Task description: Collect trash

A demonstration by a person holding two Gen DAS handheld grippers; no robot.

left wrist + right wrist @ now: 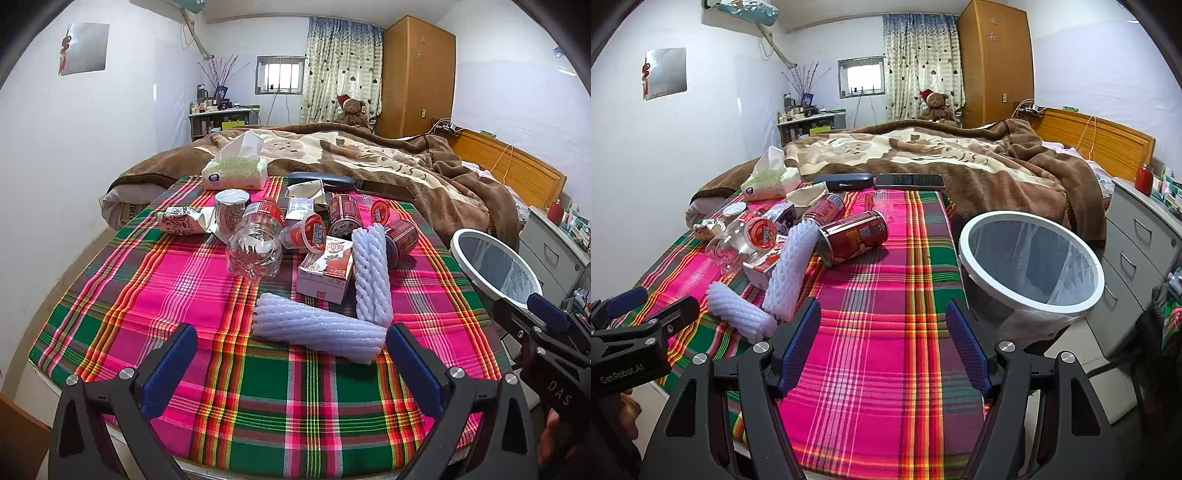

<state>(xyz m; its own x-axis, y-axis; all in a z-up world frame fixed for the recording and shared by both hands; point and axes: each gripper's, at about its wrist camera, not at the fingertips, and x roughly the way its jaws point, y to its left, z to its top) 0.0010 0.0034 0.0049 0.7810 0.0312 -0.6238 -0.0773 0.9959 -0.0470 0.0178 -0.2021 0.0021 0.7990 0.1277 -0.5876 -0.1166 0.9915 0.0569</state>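
The left gripper (pixel 291 350) is hovering wide open and empty over the plaid cloth (pixel 184 295), a white foam sleeve (pixel 319 326) lying just ahead between its fingertips. Rightward, the right gripper (pixel 882 332) is also gaping with nothing held, red can (pixel 853 236) well ahead, the lined bin (pixel 1032 258) standing beside its right finger.

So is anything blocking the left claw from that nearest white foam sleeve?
Nothing visible. The left claw is open, and the foam sleeve lies just ahead of it on the plaid cloth, with only bare cloth in between.
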